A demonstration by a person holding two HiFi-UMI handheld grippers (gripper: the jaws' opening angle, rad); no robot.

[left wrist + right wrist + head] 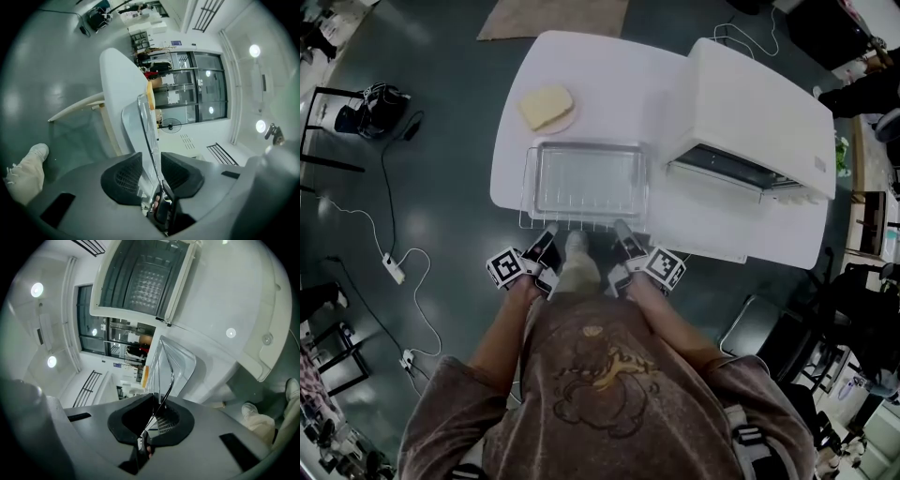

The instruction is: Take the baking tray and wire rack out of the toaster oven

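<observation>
A small mark on the toaster oven (759, 103) is too tiny to read; no other text is legible.

Baking tray (589, 178) on wire rack (526, 192), toaster oven (759, 122) right, bread (546, 106) behind

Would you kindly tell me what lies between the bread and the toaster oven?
Nothing: the head view shows only bare white table between the bread and the toaster oven.

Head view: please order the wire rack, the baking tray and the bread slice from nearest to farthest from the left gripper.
1. wire rack, front edge at the left gripper.
2. baking tray, on the rack, just beyond.
3. bread slice, beyond the tray's far left corner.
</observation>
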